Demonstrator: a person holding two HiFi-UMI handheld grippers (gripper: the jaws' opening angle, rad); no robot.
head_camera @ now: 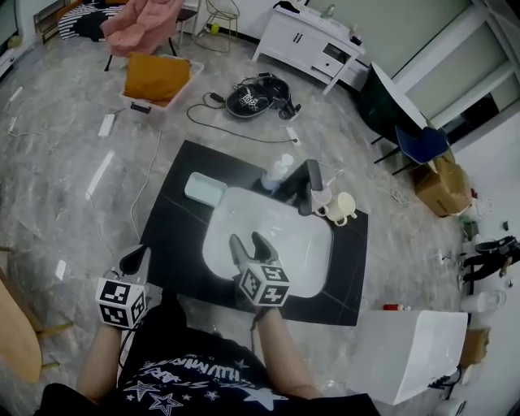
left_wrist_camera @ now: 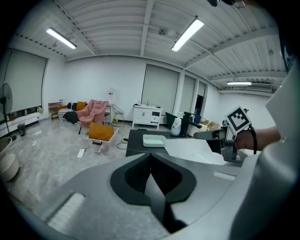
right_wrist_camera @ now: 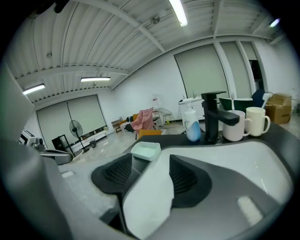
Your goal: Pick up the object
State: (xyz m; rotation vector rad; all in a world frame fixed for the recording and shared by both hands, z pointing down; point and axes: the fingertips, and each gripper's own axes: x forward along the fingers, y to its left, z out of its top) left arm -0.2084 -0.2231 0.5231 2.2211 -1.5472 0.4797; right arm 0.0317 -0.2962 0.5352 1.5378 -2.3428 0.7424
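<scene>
A white sink (head_camera: 280, 221) is set into a black worktop (head_camera: 174, 244), and everything here is placed from that sink. The small pale-green tray (head_camera: 205, 188) lies flat on the worktop just beyond the sink's far-left corner, touched by nothing. At the sink's far rim stands a black tap (head_camera: 307, 185), with a white pump bottle (head_camera: 279, 172) just to its left and 2 pale cups (head_camera: 322, 197) (head_camera: 343, 208) just to its right. The right tongs (head_camera: 248, 240) hang over the near part of the sink, their 2 jaws spread wide with only the white basin showing between them. In the right gripper view the tray (right_wrist_camera: 146, 150) sits ahead, just above the gap of those tongs (right_wrist_camera: 151, 161), with the bottle (right_wrist_camera: 191, 126), tap (right_wrist_camera: 213, 115) and cups (right_wrist_camera: 233, 125) (right_wrist_camera: 255, 121) further right. The left tongs (head_camera: 134, 258) are held off the worktop's left edge, well left of the sink. In the left gripper view these tongs (left_wrist_camera: 150, 157) have their jaws drawn together and hold nothing. There the tray (left_wrist_camera: 153, 140) lies at the sink's left end. On the floor far beyond the sink sit an orange cushion (head_camera: 156, 77), a pink chair (head_camera: 142, 24) and a white cabinet (head_camera: 305, 41).
</scene>
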